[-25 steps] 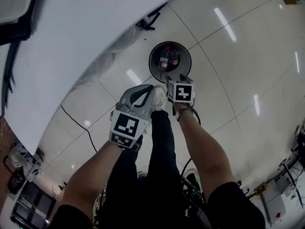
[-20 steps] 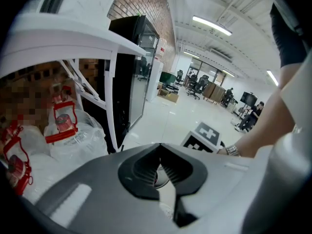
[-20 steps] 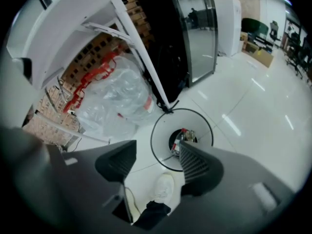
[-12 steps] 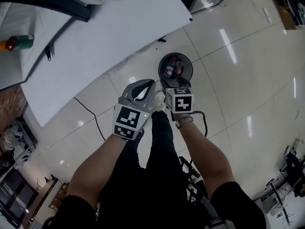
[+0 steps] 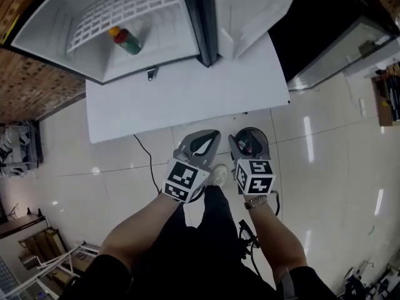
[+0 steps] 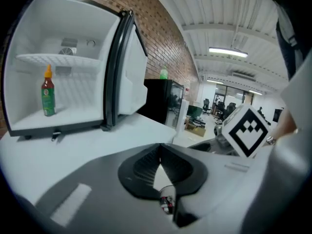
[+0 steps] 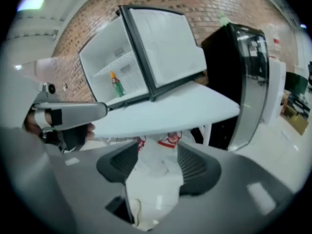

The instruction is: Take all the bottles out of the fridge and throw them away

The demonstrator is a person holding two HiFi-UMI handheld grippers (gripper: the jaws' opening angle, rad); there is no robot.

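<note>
A small white fridge (image 5: 156,49) stands open on a white table (image 5: 187,102). Inside it stands one green bottle (image 5: 128,40) with a red and yellow top, also seen in the left gripper view (image 6: 47,94) and the right gripper view (image 7: 117,86). Both grippers hang side by side in front of the table, well short of the fridge. My left gripper (image 5: 209,136) (image 6: 158,150) is shut and empty. My right gripper (image 5: 240,144) (image 7: 156,155) is open, its jaws have just been closing, and nothing is held between them. A black round bin (image 5: 265,144) with bottles in it sits on the floor below the right gripper.
A tall black cabinet (image 7: 243,72) stands right of the table. A white plastic bag (image 7: 168,140) hangs under the table edge. A black cable (image 5: 147,161) runs over the glossy floor. The fridge door (image 7: 165,43) stands swung open. The person's legs are below the grippers.
Both grippers have risen from just above the bin to table height. The head view has swung up, and the open fridge with the green bottle has come into sight.
</note>
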